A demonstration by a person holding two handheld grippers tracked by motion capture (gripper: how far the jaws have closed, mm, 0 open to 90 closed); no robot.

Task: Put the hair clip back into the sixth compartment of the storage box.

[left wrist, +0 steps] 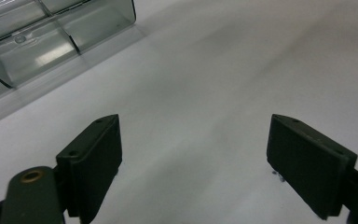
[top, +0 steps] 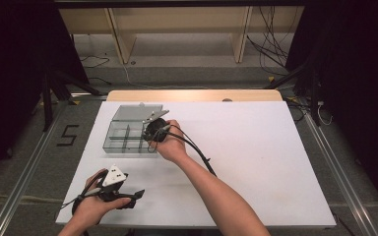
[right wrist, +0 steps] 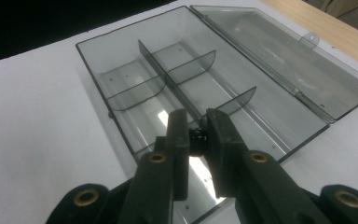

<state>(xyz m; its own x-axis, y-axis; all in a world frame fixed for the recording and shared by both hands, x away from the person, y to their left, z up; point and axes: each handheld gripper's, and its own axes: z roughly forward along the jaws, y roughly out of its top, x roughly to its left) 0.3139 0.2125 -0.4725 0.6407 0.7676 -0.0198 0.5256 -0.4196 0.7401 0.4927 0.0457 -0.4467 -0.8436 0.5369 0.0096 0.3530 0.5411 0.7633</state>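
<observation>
Right gripper point(right wrist: 196, 135) pinches a small black part point(right wrist: 196, 136) above the clear box point(right wrist: 121, 70), wrist angled down; left gripper point(left wrist: 193, 154) rests wide.

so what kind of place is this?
Likely a lab set up for recording manipulation: a white board on a table, loose cables on the floor behind, a floor marking "5", and handheld grippers working a clear compartment box.
</observation>
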